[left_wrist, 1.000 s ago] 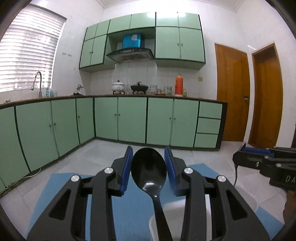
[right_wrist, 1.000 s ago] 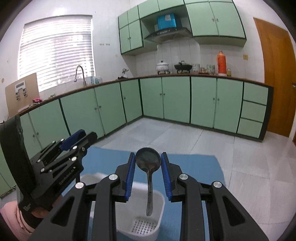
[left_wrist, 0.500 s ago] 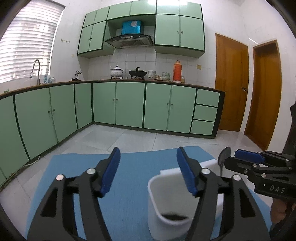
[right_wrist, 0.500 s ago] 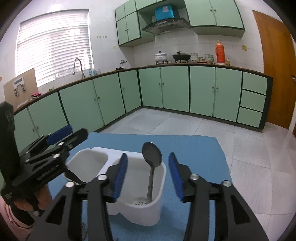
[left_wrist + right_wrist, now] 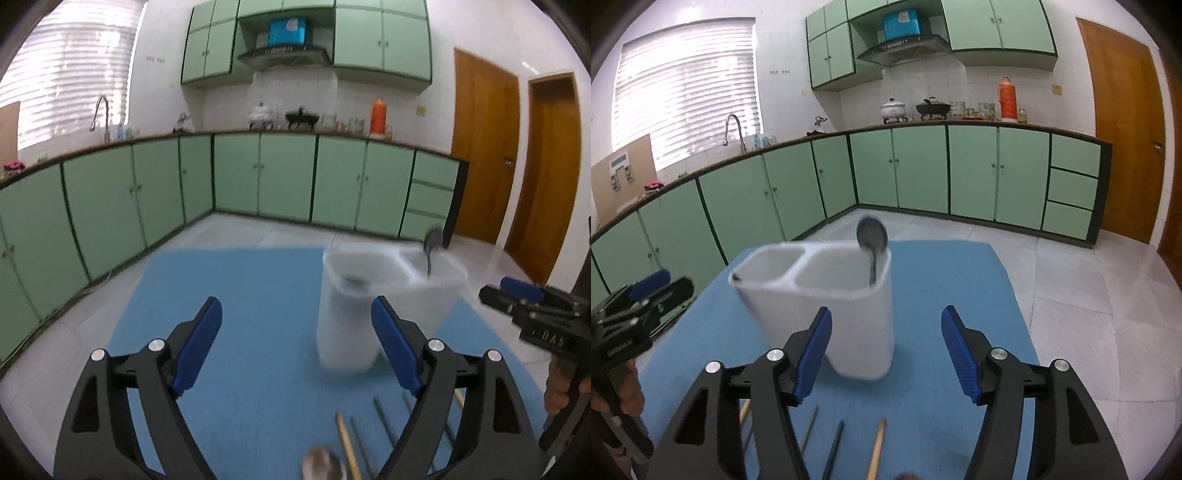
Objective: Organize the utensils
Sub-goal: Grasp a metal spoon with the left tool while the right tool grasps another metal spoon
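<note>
A white two-compartment utensil holder (image 5: 373, 306) (image 5: 831, 310) stands upright on a blue mat (image 5: 236, 295) (image 5: 942, 369). A metal spoon (image 5: 872, 240) (image 5: 431, 243) stands in its right compartment. A black spoon's bowl (image 5: 352, 279) shows just inside the left compartment. My left gripper (image 5: 295, 343) is open and empty, back from the holder. My right gripper (image 5: 884, 350) is open and empty, just in front of the holder. Chopsticks (image 5: 347, 443) (image 5: 877, 446) lie on the mat near the front.
A small round object (image 5: 323, 467) lies blurred at the mat's front edge. The mat lies on a white tiled surface (image 5: 1089, 295). Green kitchen cabinets (image 5: 258, 177) and wooden doors (image 5: 484, 147) stand far behind.
Both grippers opened and dropped their spoons into the holder, then pulled back and down. The holder now sits farther off and chopsticks have come into view.
</note>
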{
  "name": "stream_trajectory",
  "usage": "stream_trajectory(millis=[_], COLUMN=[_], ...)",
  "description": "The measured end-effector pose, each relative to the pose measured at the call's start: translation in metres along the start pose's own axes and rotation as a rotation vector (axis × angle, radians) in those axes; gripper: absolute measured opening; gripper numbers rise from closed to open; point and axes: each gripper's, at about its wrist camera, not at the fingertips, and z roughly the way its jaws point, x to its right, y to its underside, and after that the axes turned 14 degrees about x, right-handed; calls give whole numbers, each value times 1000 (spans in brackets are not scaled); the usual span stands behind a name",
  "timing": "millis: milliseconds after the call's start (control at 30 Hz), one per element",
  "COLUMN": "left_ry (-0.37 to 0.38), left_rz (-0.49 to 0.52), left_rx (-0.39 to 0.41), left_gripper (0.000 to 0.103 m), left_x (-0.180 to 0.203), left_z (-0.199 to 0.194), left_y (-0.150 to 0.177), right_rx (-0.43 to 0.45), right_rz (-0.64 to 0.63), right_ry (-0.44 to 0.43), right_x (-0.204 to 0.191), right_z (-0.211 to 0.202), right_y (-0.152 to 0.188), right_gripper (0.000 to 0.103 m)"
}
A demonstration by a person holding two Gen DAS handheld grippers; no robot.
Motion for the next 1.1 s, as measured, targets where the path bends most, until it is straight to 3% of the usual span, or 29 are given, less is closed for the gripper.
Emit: stream_trajectory(millis=[200, 400, 800, 967, 1100], left_ry=[-43, -81, -104, -91, -64], left_rz=[-24, -78, -67, -62, -64], left_rx=[-188, -316, -387, -383, -380], left_gripper=[81, 80, 70, 55, 33], left_x=[-5, -16, -14, -10, -6], left_z=[-7, -2, 13, 13, 10], left_y=[40, 75, 90, 90, 91], right_rx=[-41, -83, -120, -140, -168], right_rz=[16, 28, 68, 60, 40], right_ry=[14, 31, 58, 51, 47], right_x=[4, 7, 22, 18, 15], right_z=[-18, -28, -33, -33, -33], right_y=[24, 48, 67, 72, 79], right_gripper=[61, 61, 61, 61, 61])
